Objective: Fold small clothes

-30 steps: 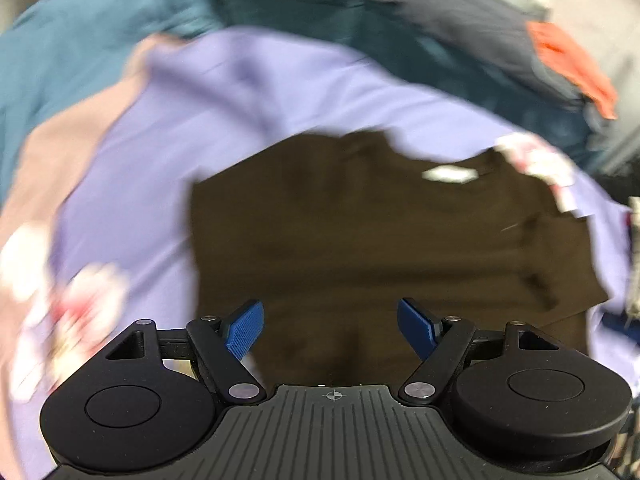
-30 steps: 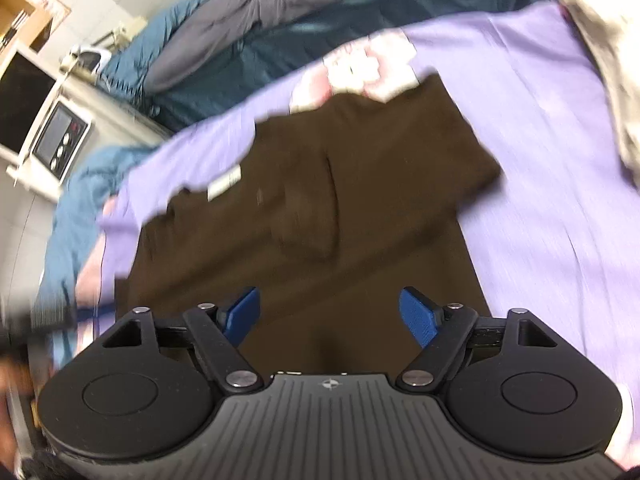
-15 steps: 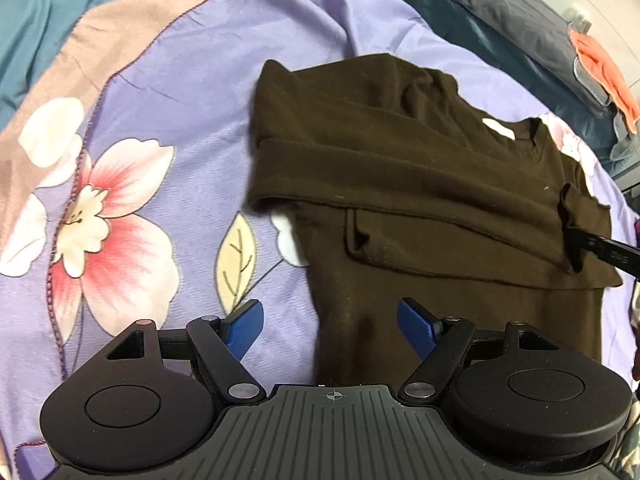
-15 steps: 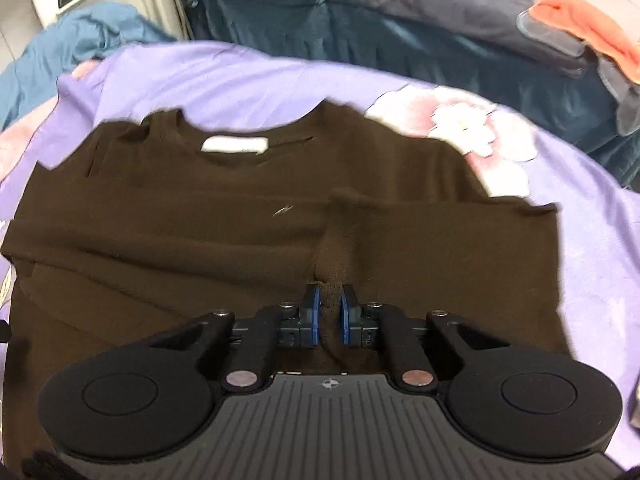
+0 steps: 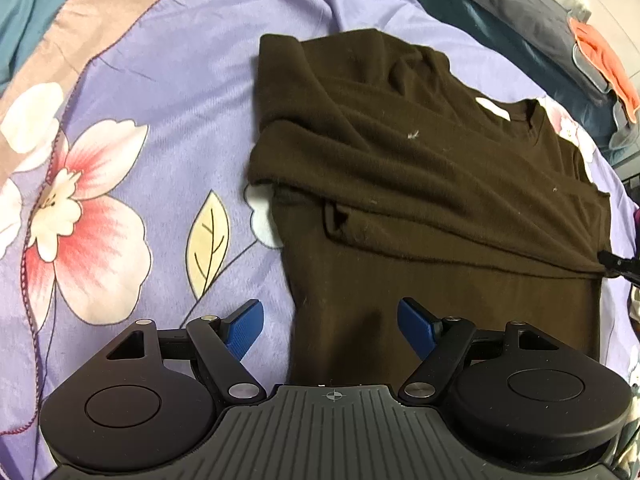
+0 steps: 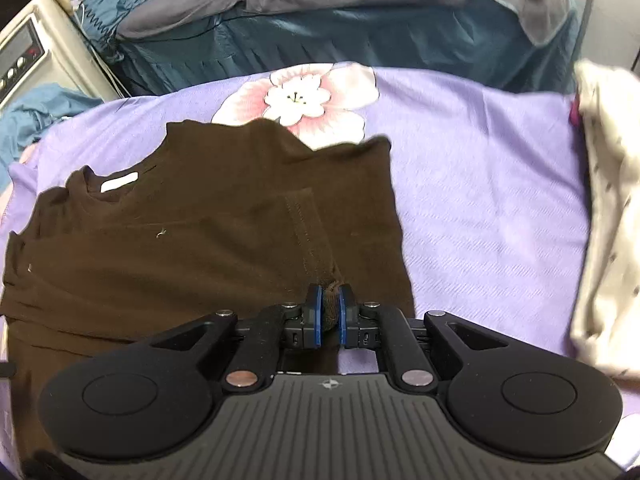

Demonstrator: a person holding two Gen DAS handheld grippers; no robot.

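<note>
On the floral lilac bedsheet point(image 5: 168, 80), bare cloth lies left of the dark brown knit T-shirt point(image 5: 400, 168), whose left edge sits between the left gripper point(image 5: 330, 326)'s wide-open, empty jaws. At the shirt's right edge the right gripper point(image 6: 330, 314) pinches a fabric fold tight, with open sheet stretching to a crumpled cream garment point(image 6: 604, 216).

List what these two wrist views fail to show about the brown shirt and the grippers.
- Brown shirt, bottom hem: hidden behind the left gripper body in the left wrist view.
- Neck label: too small to read.
- Right gripper: shut on a shirt fold; fabric deeper between the pads is hidden.
- White garment: blurred, cut off by the right edge.
</note>
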